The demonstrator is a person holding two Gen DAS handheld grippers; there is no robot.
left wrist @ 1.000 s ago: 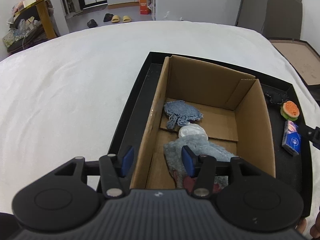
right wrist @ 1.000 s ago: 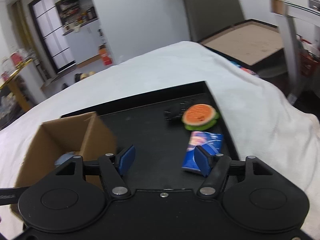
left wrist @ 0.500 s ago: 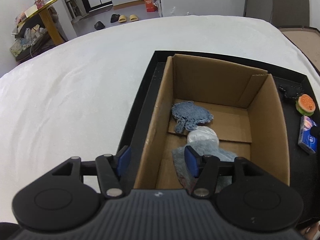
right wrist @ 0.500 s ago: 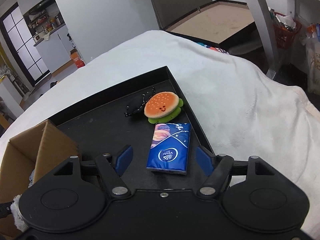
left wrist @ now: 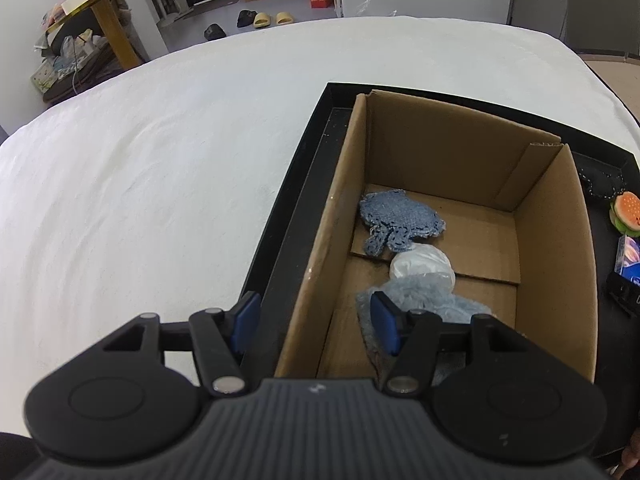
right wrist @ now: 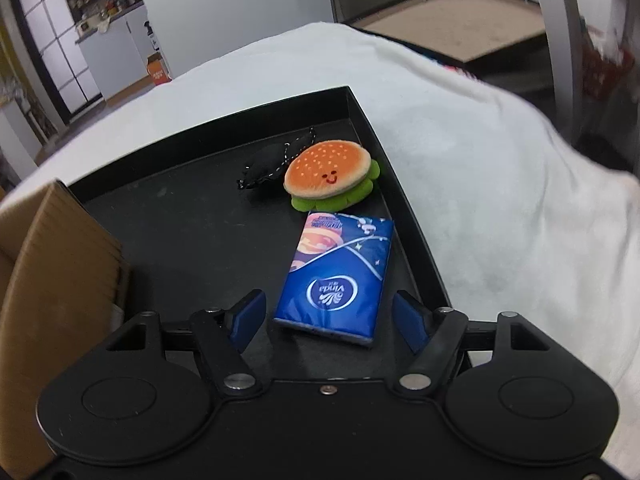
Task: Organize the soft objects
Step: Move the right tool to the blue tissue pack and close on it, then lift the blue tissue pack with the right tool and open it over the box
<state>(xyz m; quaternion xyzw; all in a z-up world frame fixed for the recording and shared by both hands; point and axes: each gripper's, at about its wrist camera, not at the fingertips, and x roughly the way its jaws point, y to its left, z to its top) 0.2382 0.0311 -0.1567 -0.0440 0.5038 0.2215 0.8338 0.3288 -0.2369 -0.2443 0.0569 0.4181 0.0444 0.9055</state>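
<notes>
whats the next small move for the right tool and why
Probably ease the right tool forward and down, then close on the blue tissue pack. Its jaws are open with the pack's near end lined up between them, and the pack lies flat on the black tray, outside the cardboard box.

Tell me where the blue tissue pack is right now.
In the right wrist view the blue tissue pack lies flat on the black tray, near its right rim, just ahead of the open right gripper, with the burger plush beyond.

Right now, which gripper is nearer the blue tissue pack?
Right. The right gripper hangs open at the blue tissue pack, fingers flanking it. The left gripper straddles the cardboard box wall.
</notes>
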